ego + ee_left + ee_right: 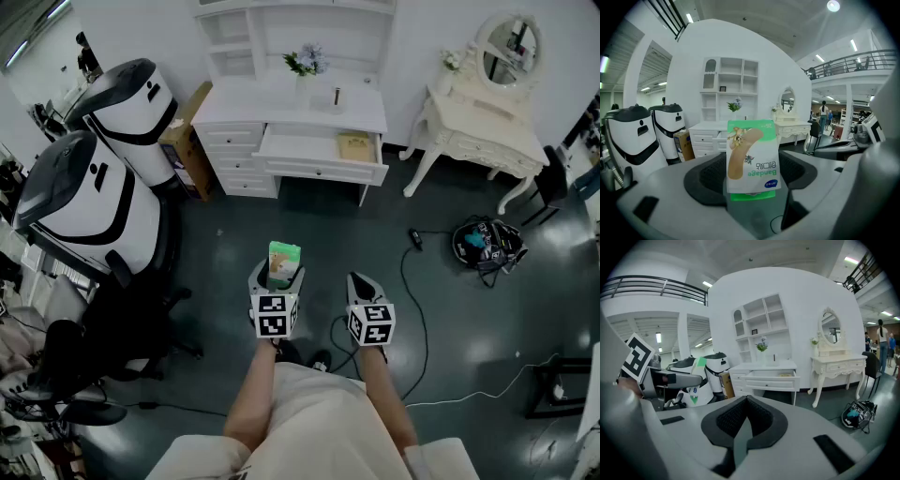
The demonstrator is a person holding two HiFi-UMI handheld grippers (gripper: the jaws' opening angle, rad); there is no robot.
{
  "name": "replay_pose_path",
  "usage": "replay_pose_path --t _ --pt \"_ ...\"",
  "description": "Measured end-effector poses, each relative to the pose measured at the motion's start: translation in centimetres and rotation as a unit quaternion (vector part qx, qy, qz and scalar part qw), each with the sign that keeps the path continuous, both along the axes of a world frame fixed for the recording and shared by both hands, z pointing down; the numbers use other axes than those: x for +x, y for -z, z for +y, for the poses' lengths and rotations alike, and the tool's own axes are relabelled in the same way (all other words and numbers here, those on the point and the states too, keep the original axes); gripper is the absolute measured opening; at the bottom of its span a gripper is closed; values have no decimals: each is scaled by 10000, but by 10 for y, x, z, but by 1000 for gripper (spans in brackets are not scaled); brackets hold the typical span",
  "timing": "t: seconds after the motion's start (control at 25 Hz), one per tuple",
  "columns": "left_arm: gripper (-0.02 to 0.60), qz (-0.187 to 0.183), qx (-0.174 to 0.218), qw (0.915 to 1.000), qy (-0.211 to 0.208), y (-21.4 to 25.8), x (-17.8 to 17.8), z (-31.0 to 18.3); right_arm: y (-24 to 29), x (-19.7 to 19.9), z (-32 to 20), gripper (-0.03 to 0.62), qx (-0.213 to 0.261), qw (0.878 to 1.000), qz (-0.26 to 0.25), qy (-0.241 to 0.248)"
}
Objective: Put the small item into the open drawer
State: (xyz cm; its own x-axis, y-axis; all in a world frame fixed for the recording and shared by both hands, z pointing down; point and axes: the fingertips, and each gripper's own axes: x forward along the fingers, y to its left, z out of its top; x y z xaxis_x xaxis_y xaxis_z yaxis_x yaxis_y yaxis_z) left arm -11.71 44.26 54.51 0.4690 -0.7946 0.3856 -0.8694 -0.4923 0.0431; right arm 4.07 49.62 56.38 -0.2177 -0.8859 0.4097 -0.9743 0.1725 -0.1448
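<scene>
The left gripper (277,274) has its jaws clamped on the bandage box (284,259). They stand wide, one pad against each broad side of the pack. The box's long axis runs forward along the jaws, and about half of it sticks out past their tips. In the left gripper view its print reads upside down.

The right gripper (365,283) is just beside the left one. Its jaws are together with nothing between them.

The open drawer (319,150) lies ahead of the left jaws and slightly to their right, well apart from them across bare floor. It is pulled out from the white desk (281,111) toward the person, and its long side runs across the line of approach. A flat tan item (354,146) already sits at the drawer's right end. The rest of the drawer looks free.

Judgement: the carry has hardly begun. The left jaws are loaded and roughly in line with the drawer's left half. The next move is to travel forward, then lower the box in over the drawer front.
</scene>
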Motion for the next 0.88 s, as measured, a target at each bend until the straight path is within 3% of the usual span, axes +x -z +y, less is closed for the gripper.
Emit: replay_pose_path --t 0.28,0.48,0.88 --pt "359 26 64 10000 44 3 5 0 -2 12 1 23 -2 10000 -33 15" --pt "359 -43 53 10000 -3 -1 5 12 -5 11 11 23 -29 9986 -501 138" --pt "359 -57 20 10000 69 -7 -20 4 -16 -2 -2 23 -14 9984 -560 72"
